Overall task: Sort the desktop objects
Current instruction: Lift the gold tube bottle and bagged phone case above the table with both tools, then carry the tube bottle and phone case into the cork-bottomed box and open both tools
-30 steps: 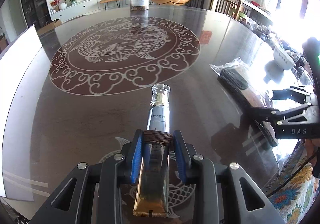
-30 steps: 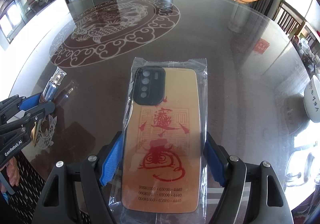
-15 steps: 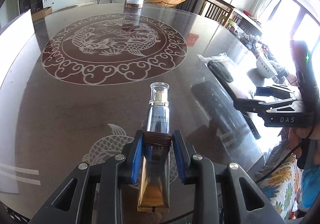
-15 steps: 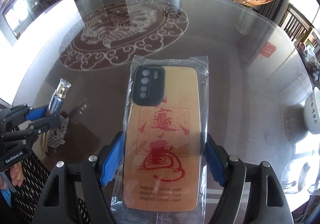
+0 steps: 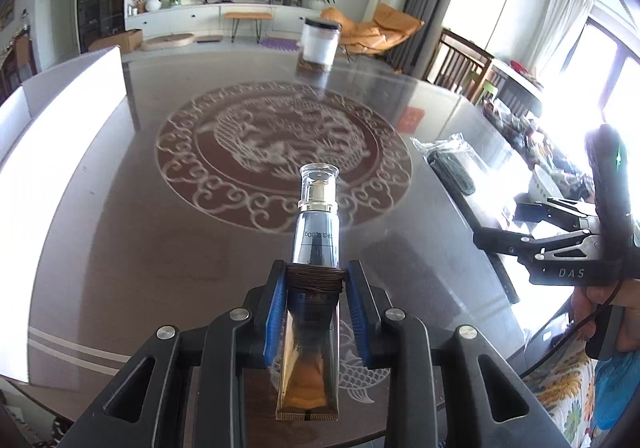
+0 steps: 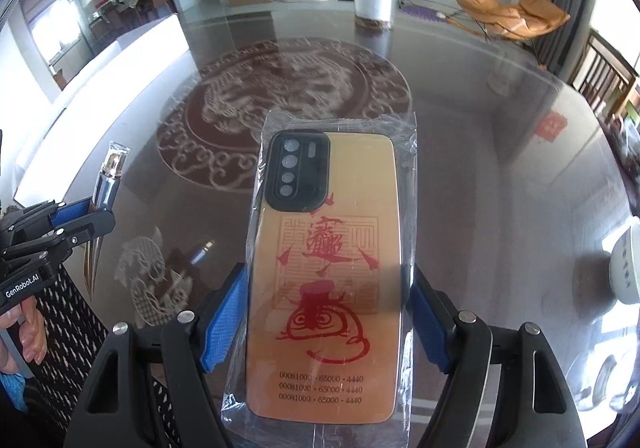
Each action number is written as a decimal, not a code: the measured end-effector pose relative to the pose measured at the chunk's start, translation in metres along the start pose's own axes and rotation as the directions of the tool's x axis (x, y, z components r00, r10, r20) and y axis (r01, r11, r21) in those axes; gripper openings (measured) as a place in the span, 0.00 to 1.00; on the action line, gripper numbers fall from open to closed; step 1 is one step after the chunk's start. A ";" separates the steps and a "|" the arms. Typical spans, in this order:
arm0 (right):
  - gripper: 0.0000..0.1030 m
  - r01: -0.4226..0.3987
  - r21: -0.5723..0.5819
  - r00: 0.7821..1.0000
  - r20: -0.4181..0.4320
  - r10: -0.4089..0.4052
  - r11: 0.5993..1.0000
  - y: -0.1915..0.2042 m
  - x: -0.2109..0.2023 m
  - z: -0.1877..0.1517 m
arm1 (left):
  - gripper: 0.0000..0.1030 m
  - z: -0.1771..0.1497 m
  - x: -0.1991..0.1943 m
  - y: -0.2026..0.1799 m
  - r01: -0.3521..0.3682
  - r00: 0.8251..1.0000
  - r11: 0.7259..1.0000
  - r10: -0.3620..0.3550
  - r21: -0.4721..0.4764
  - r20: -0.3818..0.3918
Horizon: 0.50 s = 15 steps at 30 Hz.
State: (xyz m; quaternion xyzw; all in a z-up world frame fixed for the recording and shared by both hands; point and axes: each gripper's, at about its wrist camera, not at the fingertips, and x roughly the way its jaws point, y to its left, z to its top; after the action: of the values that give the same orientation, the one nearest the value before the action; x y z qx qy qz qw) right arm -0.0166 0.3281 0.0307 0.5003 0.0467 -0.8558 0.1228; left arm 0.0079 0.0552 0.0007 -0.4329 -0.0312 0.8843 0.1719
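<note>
My left gripper [image 5: 316,306] is shut on a gold cosmetic tube [image 5: 314,248] with a clear cap, held above the table's near edge. It also shows in the right wrist view [image 6: 106,183] at the far left. My right gripper [image 6: 326,312] is shut on a gold phone case [image 6: 324,272] with red print, sealed in a clear plastic bag, held above the table. The bagged case shows edge-on in the left wrist view [image 5: 452,167] at the right, with the right gripper [image 5: 532,224] behind it.
The dark glass table [image 5: 132,240] bears a large round dragon pattern [image 5: 280,143]. A clear jar with a black lid [image 5: 318,45] stands at the far edge. A white bowl [image 6: 626,268] sits at the right. A white board [image 5: 60,119] lies along the left.
Both grippers have lifted and tilted up with their objects still held; more of the room behind the table shows. The tube and the case have not shifted in the grips.
</note>
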 end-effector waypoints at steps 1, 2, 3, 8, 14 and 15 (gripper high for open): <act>0.73 -0.006 -0.018 1.000 0.012 0.007 1.000 0.007 -0.004 0.007 | 0.28 0.003 -0.006 0.004 -0.007 1.000 1.000 0.007 -0.007 0.013; 0.73 -0.010 -0.030 1.000 0.018 0.011 1.000 0.011 -0.003 0.014 | 0.28 0.007 -0.012 0.008 -0.014 1.000 1.000 0.014 -0.014 0.024; 0.73 -0.017 -0.052 0.999 0.030 0.018 0.999 0.019 -0.006 0.021 | 0.28 0.010 -0.016 0.012 -0.019 0.999 1.000 0.020 -0.021 0.031; 0.73 -0.052 -0.135 0.995 0.076 0.062 0.990 0.053 -0.015 0.057 | 0.28 0.026 -0.042 0.039 -0.052 0.996 0.997 0.056 -0.061 0.064; 0.73 -0.091 -0.254 0.983 0.131 0.128 0.963 0.120 -0.019 0.109 | 0.28 0.044 -0.085 0.093 -0.120 0.985 0.987 0.132 -0.108 0.115; 0.73 -0.102 -0.276 0.979 0.140 0.145 0.956 0.136 -0.019 0.119 | 0.28 0.049 -0.093 0.106 -0.128 0.982 0.984 0.144 -0.126 0.122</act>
State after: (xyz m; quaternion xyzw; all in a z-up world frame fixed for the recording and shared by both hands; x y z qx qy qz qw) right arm -0.0736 0.1758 0.1120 0.4113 0.1204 -0.8694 0.2459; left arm -0.0067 -0.0705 0.0793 -0.3846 -0.0648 0.9171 0.0827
